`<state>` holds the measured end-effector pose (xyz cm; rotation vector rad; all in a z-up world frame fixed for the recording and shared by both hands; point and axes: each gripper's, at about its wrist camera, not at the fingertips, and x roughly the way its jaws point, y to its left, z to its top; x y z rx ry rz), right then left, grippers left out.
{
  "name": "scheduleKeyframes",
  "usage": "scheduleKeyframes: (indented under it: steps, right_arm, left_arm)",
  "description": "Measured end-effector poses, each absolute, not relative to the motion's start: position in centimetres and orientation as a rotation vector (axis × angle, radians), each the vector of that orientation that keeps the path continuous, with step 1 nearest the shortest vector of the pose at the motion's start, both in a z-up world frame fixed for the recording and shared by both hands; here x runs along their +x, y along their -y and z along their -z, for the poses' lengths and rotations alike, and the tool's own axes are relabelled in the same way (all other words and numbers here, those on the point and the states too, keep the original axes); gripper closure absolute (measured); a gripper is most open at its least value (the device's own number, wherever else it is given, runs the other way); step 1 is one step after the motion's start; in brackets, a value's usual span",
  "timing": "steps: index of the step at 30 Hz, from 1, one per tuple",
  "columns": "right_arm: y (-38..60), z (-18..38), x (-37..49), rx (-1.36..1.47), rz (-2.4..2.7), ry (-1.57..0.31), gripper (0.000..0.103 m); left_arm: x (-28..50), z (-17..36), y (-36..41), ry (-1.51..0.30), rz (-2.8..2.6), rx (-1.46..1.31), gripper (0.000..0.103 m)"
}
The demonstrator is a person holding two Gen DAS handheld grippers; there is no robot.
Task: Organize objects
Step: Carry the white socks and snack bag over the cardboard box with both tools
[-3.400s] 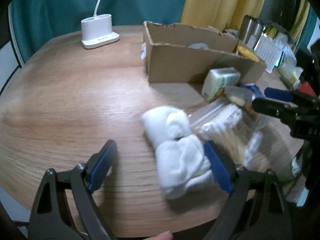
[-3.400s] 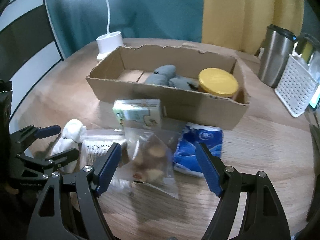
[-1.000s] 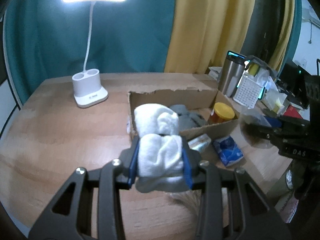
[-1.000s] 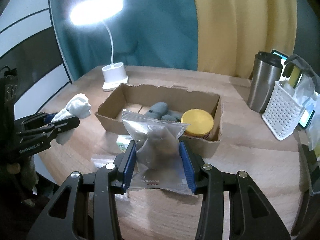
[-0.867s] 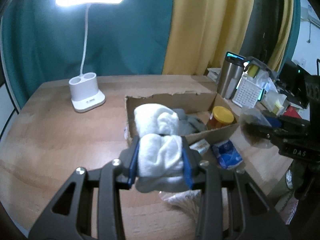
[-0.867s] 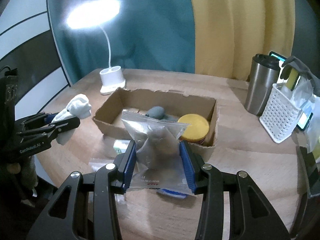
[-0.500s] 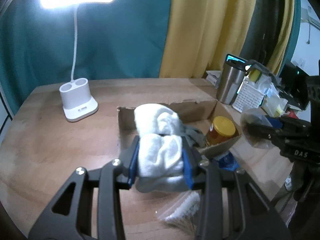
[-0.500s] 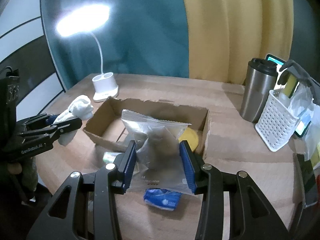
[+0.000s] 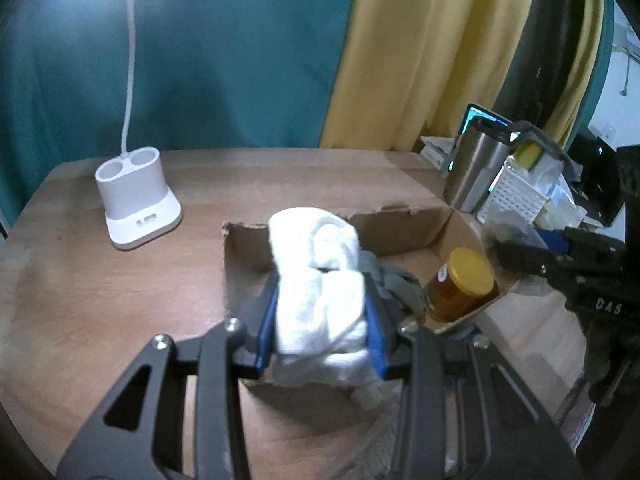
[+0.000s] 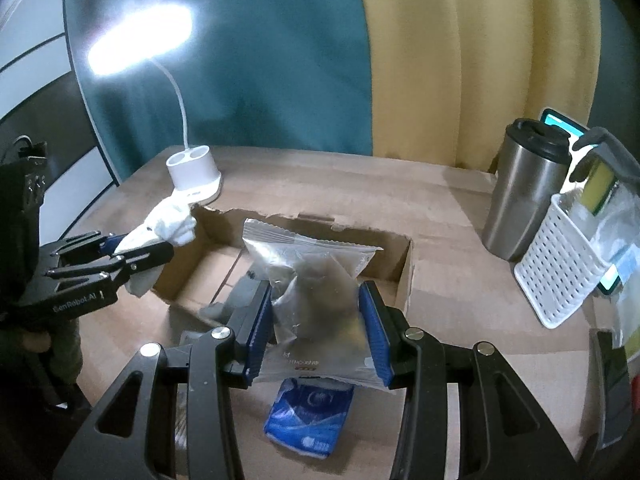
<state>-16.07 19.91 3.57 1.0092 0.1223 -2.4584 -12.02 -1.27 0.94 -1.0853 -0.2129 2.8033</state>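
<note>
Socks [image 9: 320, 300], a white bundle, sit clamped in the left gripper [image 9: 321, 330] above the cardboard box [image 10: 404, 276]; right gripper [image 10: 316, 330] pinches a snack bag [image 10: 312, 280] over it. Jar [image 9: 460, 284] and grey cloth [image 9: 394, 286] are boxed; blue packet [image 10: 308, 420] waits by the table's near edge.

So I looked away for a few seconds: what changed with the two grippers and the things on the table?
The left gripper took hold of the white socks and lifted them over the cardboard box. The right gripper took the clear snack bag and raised it too. The blue packet and lamp stayed put.
</note>
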Motion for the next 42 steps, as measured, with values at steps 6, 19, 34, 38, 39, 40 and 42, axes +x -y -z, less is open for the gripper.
scheduleKeyframes:
  steps: [6, 19, 34, 38, 39, 40, 42]
  right_arm:
    - [-19.3, -3.7, -17.7, 1.007, 2.455, -0.134, 0.057]
    - [-19.0, -2.3, -20.9, 1.067, 2.430, -0.147, 0.057]
    - [-18.7, -1.9, -22.3, 1.103, 2.380, -0.163, 0.057]
    - [-18.3, -2.1, -22.3, 1.099, 2.356, -0.155, 0.057]
    - [-18.0, -2.2, -22.3, 1.096, 2.350, -0.156, 0.057]
    - [-17.7, -2.1, -22.3, 1.095, 2.342, -0.157, 0.057]
    - [-17.2, -2.1, -22.3, 1.094, 2.329, -0.157, 0.057]
  left_arm:
    - [-13.3, -0.5, 1.2, 0.225, -2.786, -1.103, 0.065]
    - [-15.8, 1.5, 1.1, 0.226, -2.762, -1.198, 0.064]
    - [-17.4, 3.5, 1.0, 0.133, -2.762, -1.292, 0.063]
    - [-17.5, 3.5, 1.0, 0.120, -2.763, -1.315, 0.063]
    - [-17.5, 3.5, 0.9, 0.120, -2.760, -1.320, 0.062]
    - [-17.5, 3.5, 0.9, 0.125, -2.757, -1.323, 0.062]
    - [-17.3, 3.5, 1.0, 0.132, -2.774, -1.313, 0.061]
